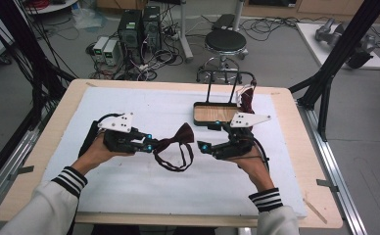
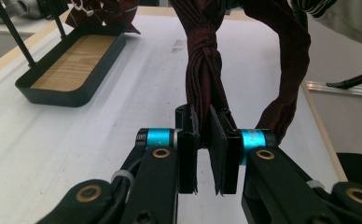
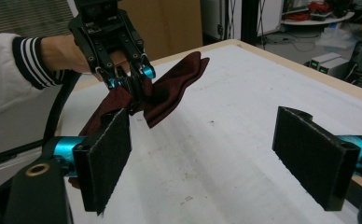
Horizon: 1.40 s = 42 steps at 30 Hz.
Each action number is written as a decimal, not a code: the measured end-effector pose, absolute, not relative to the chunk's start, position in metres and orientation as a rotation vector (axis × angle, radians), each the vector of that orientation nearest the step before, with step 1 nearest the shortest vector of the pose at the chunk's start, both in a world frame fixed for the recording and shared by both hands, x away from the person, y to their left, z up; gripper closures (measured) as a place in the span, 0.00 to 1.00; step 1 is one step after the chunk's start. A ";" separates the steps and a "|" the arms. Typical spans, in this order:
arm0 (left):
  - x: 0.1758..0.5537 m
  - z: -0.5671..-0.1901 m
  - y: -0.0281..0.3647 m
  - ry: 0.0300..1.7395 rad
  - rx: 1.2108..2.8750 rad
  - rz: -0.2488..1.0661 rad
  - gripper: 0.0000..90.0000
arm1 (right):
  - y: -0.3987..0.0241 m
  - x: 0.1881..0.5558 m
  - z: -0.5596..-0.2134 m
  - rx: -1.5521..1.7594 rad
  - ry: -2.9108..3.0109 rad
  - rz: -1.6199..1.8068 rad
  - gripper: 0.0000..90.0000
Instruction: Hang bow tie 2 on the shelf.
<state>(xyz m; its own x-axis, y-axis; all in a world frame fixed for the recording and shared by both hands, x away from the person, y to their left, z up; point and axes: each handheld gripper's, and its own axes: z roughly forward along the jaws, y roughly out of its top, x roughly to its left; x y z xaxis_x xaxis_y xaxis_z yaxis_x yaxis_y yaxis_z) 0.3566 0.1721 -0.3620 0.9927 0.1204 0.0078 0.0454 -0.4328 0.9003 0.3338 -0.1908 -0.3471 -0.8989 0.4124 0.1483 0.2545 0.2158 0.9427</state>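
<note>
One tie lifted: left gripper pinches bow tie, frame centre.
Right gripper: wide, empty.
Left: rack tray, upper centre, bare.

The bow tie — its wings (and strap loop) — runs off the top edge.
</note>
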 end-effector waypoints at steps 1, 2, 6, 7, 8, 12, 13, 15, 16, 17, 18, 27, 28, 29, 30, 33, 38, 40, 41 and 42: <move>0.356 -0.362 0.172 0.110 2.015 0.085 0.91 | -0.190 0.335 -0.346 0.634 2.353 1.773 0.24; 0.356 -0.362 0.171 0.104 2.015 0.087 0.91 | -0.189 0.335 -0.346 0.627 2.352 1.774 0.24; 0.356 -0.362 0.171 0.099 2.018 0.085 0.91 | -0.185 0.337 -0.344 0.621 2.374 1.782 0.25; 0.356 -0.362 0.171 0.101 2.017 0.084 0.91 | -0.183 0.338 -0.344 0.620 2.384 1.777 0.27; 0.356 -0.362 0.171 0.103 2.016 0.082 0.91 | -0.182 0.338 -0.344 0.616 2.393 1.777 0.27; 0.356 -0.362 0.171 0.102 2.018 0.085 0.91 | -0.176 0.341 -0.342 0.606 2.418 1.768 0.29; 0.356 -0.362 0.171 0.102 2.017 0.085 0.91 | -0.174 0.342 -0.342 0.605 2.419 1.767 0.30; 0.356 -0.362 0.170 0.098 2.017 0.087 0.91 | -0.172 0.343 -0.340 0.597 2.429 1.762 0.33; 0.356 -0.362 0.170 0.096 2.016 0.086 0.91 | -0.171 0.344 -0.340 0.597 2.434 1.755 0.35; 0.355 -0.362 0.170 0.091 2.015 0.087 0.91 | -0.170 0.345 -0.339 0.592 2.436 1.757 0.38; 0.355 -0.362 0.170 0.091 2.015 0.089 0.91 | -0.169 0.345 -0.339 0.606 2.443 1.760 0.41; 0.353 -0.361 0.171 0.079 2.017 0.102 0.90 | -0.165 0.349 -0.342 0.615 2.491 1.762 0.57; 0.353 -0.361 0.171 0.081 2.021 0.108 0.90 | -0.164 0.349 -0.342 0.611 2.493 1.766 0.57; 0.353 -0.361 0.171 0.084 2.020 0.112 0.91 | -0.164 0.349 -0.343 0.615 2.491 1.765 0.58; 0.353 -0.361 0.171 0.083 2.020 0.111 0.91 | -0.163 0.350 -0.343 0.615 2.501 1.766 0.59; 0.352 -0.361 0.171 0.073 2.025 0.113 0.92 | -0.162 0.349 -0.345 0.615 2.526 1.734 0.62; 0.353 -0.360 0.172 0.083 2.022 0.125 0.93 | -0.161 0.350 -0.345 0.613 2.534 1.738 0.79; 0.353 -0.360 0.173 0.087 2.022 0.131 0.93 | -0.162 0.350 -0.345 0.624 2.554 1.742 0.87; 0.353 -0.360 0.173 0.089 2.019 0.130 0.93 | -0.163 0.350 -0.345 0.629 2.568 1.755 0.90; 0.353 -0.359 0.173 0.090 2.021 0.135 0.93 | -0.163 0.350 -0.345 0.642 2.577 1.765 0.92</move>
<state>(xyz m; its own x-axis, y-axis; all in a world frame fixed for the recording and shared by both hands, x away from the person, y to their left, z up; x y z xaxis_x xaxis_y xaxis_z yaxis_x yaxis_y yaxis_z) 0.3526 0.1733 -0.3594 0.9908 0.1232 0.0555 0.0041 -0.4379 0.8990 0.3503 -0.1628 -0.3452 -0.9178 0.2989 0.2612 0.3516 0.3065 0.8846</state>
